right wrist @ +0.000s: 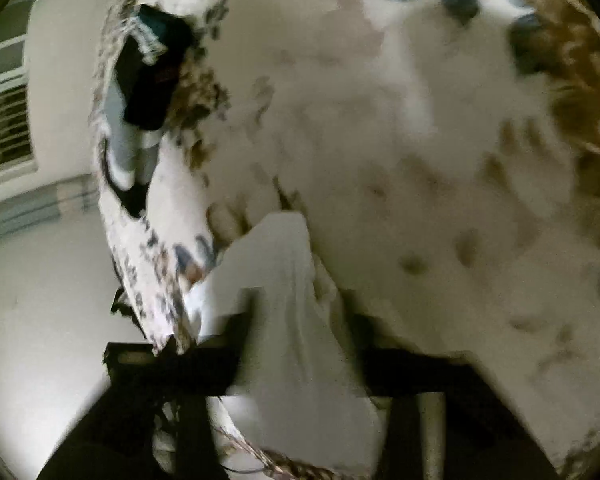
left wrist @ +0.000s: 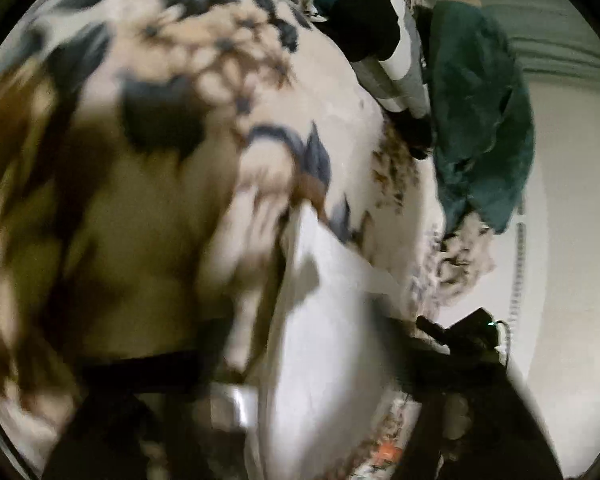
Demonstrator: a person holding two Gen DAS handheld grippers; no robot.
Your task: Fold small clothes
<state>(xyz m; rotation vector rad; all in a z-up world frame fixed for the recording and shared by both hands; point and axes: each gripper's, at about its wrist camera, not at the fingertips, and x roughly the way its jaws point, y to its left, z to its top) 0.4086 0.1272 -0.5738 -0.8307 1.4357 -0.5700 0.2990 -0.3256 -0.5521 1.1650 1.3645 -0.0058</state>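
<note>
A small white garment (left wrist: 324,340) lies rumpled on the cream bedspread with blue and brown flowers (left wrist: 260,60), close to the bed's edge. In the left wrist view my left gripper (left wrist: 300,364) stands open; its dark fingers (left wrist: 140,372) are spread wide on both sides of the cloth without pressing it. The right wrist view shows the same white garment (right wrist: 284,300) running up between the spread fingers (right wrist: 172,364) of my right gripper (right wrist: 300,368), which is also open. Both pictures are blurred.
A heap of other clothes sits at the bed's edge: a dark green piece (left wrist: 480,120), black and striped pieces (left wrist: 372,20), and a black piece (right wrist: 152,72). Pale floor (left wrist: 572,240) lies beyond the edge. A window blind (right wrist: 4,132) is at far left.
</note>
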